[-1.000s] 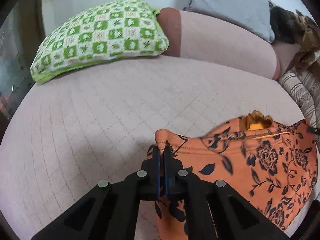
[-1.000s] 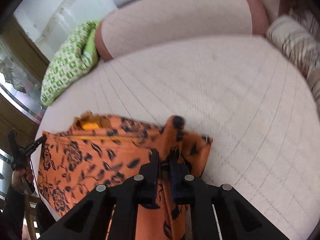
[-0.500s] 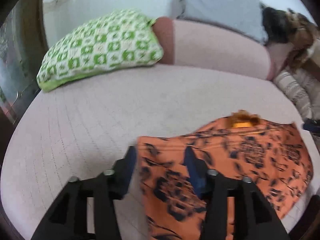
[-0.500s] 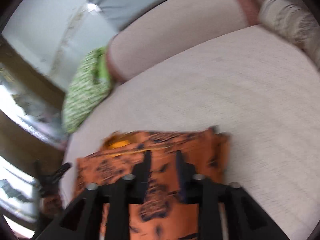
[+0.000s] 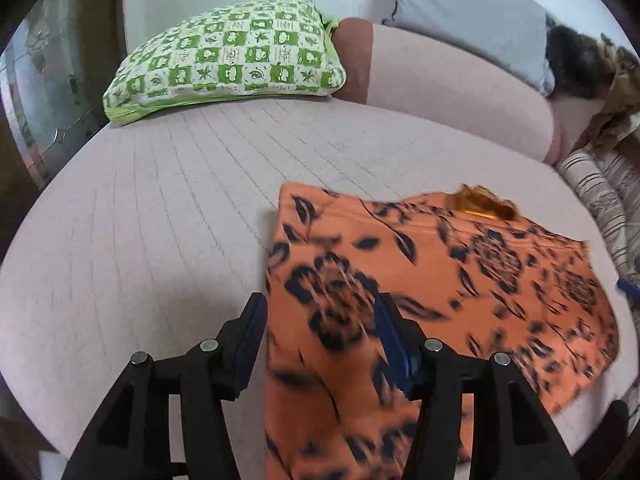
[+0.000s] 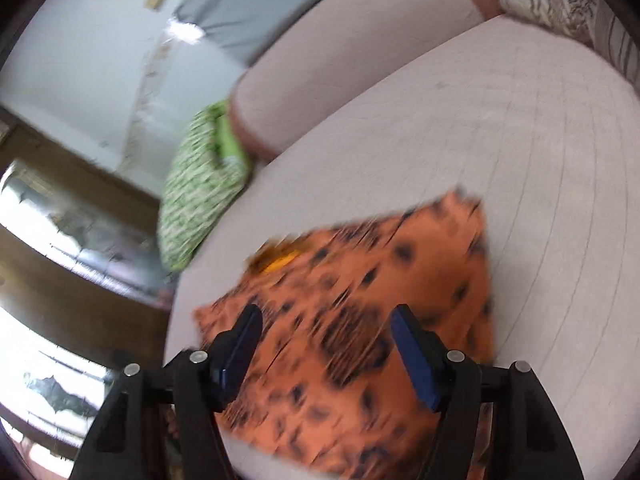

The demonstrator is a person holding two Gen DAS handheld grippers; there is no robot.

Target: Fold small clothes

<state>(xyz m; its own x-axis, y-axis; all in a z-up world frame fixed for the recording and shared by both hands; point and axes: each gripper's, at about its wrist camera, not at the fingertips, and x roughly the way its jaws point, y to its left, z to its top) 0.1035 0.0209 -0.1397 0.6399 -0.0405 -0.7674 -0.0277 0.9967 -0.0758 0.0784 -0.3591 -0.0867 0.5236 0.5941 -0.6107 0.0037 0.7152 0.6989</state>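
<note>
An orange garment with dark flower prints (image 5: 432,280) lies flat on the pale pink couch seat (image 5: 160,208), its near part hanging over the front edge. My left gripper (image 5: 320,312) hovers over its left side, jaws opening, pads apart and not pressing the cloth. In the right wrist view the same garment (image 6: 360,300) is blurred by motion. My right gripper (image 6: 326,324) hangs over it with jaws opening wide, gripping nothing. A yellow-orange collar piece (image 5: 482,204) shows at the garment's far edge.
A green checked pillow (image 5: 224,56) leans at the back left of the seat. The pink backrest (image 5: 452,80) carries a grey cushion (image 5: 468,12). A striped cushion (image 5: 600,188) and a brown patterned throw (image 5: 616,92) sit at the right. Dark wooden furniture (image 6: 72,208) stands beyond the couch's left end.
Both grippers were shut on folds of the garment a second ago; both have let go and opened. The cloth now lies flat, and both grippers have drawn back, the right one rolling.
</note>
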